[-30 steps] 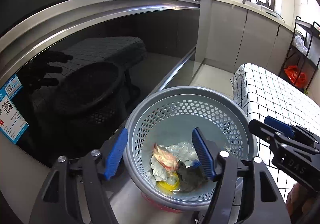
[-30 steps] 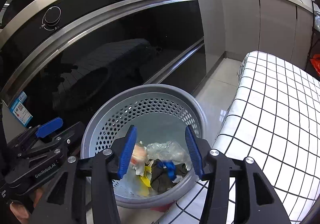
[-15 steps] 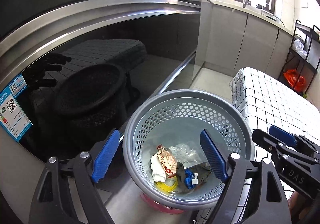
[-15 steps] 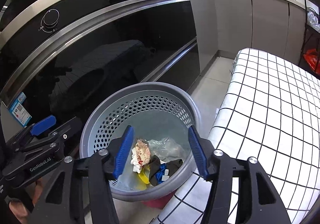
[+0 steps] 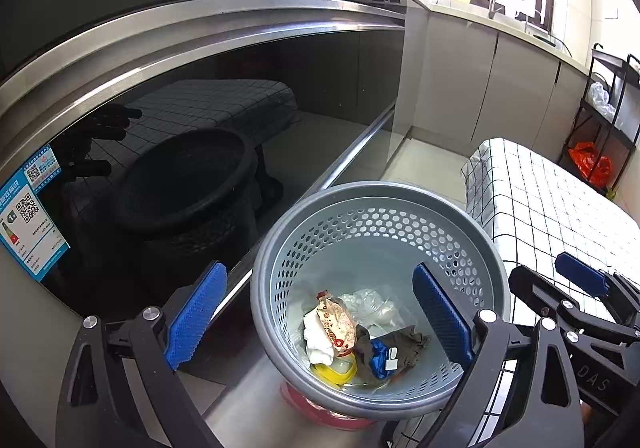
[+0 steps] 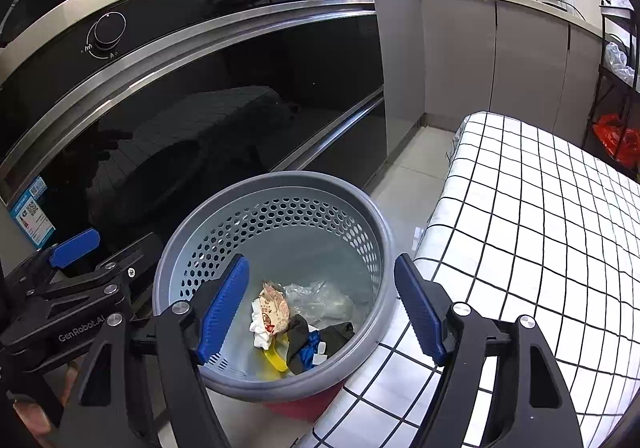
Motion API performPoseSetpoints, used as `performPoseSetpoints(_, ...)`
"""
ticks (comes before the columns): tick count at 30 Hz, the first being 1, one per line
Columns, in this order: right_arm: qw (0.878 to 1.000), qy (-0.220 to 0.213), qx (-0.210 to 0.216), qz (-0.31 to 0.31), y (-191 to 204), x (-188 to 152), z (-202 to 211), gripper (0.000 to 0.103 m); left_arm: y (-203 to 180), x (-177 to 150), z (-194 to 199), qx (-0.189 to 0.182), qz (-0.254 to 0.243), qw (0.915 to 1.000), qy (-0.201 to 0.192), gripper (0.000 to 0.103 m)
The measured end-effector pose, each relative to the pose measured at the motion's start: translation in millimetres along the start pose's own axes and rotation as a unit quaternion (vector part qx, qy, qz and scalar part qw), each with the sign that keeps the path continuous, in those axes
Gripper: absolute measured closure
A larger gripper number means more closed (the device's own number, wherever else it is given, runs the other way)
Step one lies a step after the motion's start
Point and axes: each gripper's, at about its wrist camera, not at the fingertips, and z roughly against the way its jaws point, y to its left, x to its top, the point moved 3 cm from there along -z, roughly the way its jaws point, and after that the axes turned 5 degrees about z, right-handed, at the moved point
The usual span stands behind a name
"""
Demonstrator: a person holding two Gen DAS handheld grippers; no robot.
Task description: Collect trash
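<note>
Both claws, left [image 5: 316, 316] and right [image 6: 322, 308], are opening wide and empty above the bin [image 5: 280, 244]; scraps [image 5: 348, 332] now lie inside, so the drop looks done.

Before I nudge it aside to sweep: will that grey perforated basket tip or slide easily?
Probably slides easily: the basket looks like thin perforated plastic holding only a few wrappers. It may tip, since its base appears narrower than its rim.
</note>
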Motion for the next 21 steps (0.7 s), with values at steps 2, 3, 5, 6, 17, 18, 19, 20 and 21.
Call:
performPoseSetpoints(2,1.000,-0.001,-0.003,0.000,0.4,0.0,0.3,0.029,0.5,-0.5,0.9,0.001,0.000,1.0000,-0.002,0.010)
performPoseSetpoints(3,1.000,-0.002,-0.005,-0.001,0.2,0.2,0.1,0.029,0.6,-0.5,0.9,0.001,0.000,1.0000,-0.002,0.009)
performPoseSetpoints(5,1.000,-0.002,-0.008,-0.002,-0.3,0.5,0.7,0.029,1.2,-0.1,2.3,0.000,0.000,1.0000,-0.005,0.007)
performPoseSetpoints(6,1.000,-0.003,-0.010,-0.003,-0.8,0.5,0.9,0.029,1.4,0.0,2.7,0.000,0.000,1.0000,-0.007,0.007)
performPoseSetpoints(17,1.000,0.002,-0.017,-0.004,0.4,-0.6,1.5,0.028,4.9,1.0,3.8,0.001,0.004,1.0000,-0.008,0.007)
performPoseSetpoints(18,1.000,0.002,-0.018,-0.004,0.4,-0.4,1.6,0.028,5.1,1.4,3.6,0.000,0.004,1.0000,-0.008,0.007)
performPoseSetpoints(19,1.000,0.001,-0.019,-0.004,0.8,-0.5,1.9,0.028,5.4,1.3,3.5,0.001,0.005,1.0000,-0.008,0.007)
performPoseSetpoints(20,1.000,0.001,-0.020,-0.005,0.8,-0.4,2.0,0.028,5.5,1.4,3.2,0.001,0.005,1.0000,-0.008,0.007)
performPoseSetpoints(21,1.000,0.001,-0.020,-0.005,1.1,-0.3,2.0,0.028,5.6,1.2,3.0,0.002,0.004,1.0000,-0.008,0.007)
